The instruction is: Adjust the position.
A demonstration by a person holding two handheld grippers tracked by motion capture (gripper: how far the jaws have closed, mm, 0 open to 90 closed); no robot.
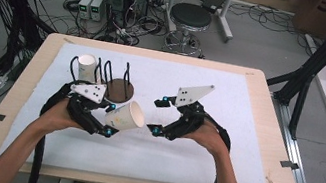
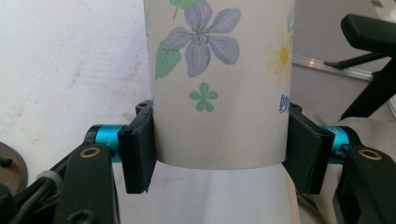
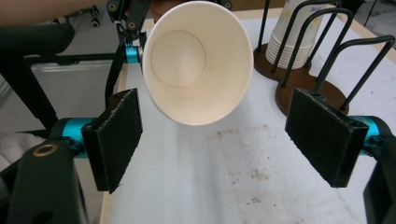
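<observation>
I am holding the floral paper cup point(image 1: 127, 115) on its side above the desk's middle, my left gripper point(image 1: 110, 119) clamping its base end; light, thin-walled, crushable, so gripping gently there suits; right gripper point(image 1: 158, 116) standing open, empty, facing the rim.

The paper cup point(image 1: 127, 115) sits between the left tool point(image 1: 110, 120) and the right tool point(image 1: 157, 116), mouth toward the right one. Behind it stands the rack point(image 1: 118, 86) (a cup stack point(image 1: 86, 66) at its left) on the worktop point(image 1: 218, 167).
</observation>
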